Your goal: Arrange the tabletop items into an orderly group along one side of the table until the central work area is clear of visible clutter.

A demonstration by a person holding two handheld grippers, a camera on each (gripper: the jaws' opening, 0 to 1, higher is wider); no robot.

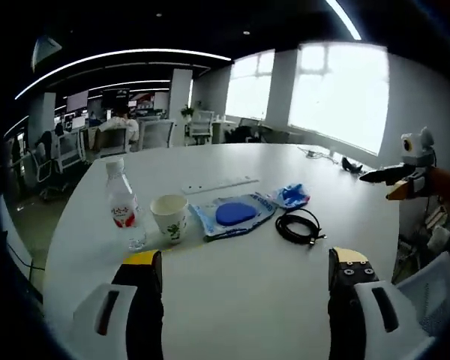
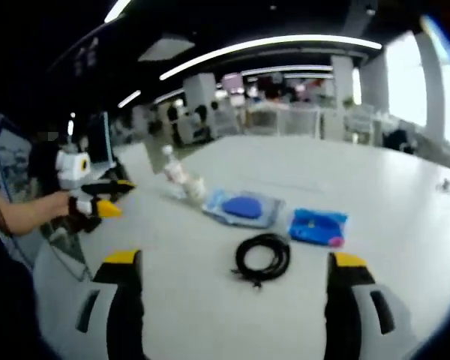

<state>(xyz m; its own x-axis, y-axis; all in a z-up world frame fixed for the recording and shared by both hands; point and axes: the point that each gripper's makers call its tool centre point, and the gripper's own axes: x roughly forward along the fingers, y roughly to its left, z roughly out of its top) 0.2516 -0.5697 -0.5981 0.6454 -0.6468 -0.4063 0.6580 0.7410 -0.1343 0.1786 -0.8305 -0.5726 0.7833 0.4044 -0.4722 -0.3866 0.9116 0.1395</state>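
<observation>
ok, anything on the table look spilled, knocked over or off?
Nothing spilled or damaged. The bottle and cup stand upright. The blue pouch, small blue packet and coiled cable lie loose mid-table, not yet grouped to one side. Both grippers, left and right, are open and empty.

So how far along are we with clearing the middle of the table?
Nothing looks done yet. The water bottle, paper cup, blue packet, small blue pouch and black cable all lie spread across the middle of the white table. Nothing is in hand: the left gripper and right gripper are both open, short of the items. All five need moving to one side.
</observation>
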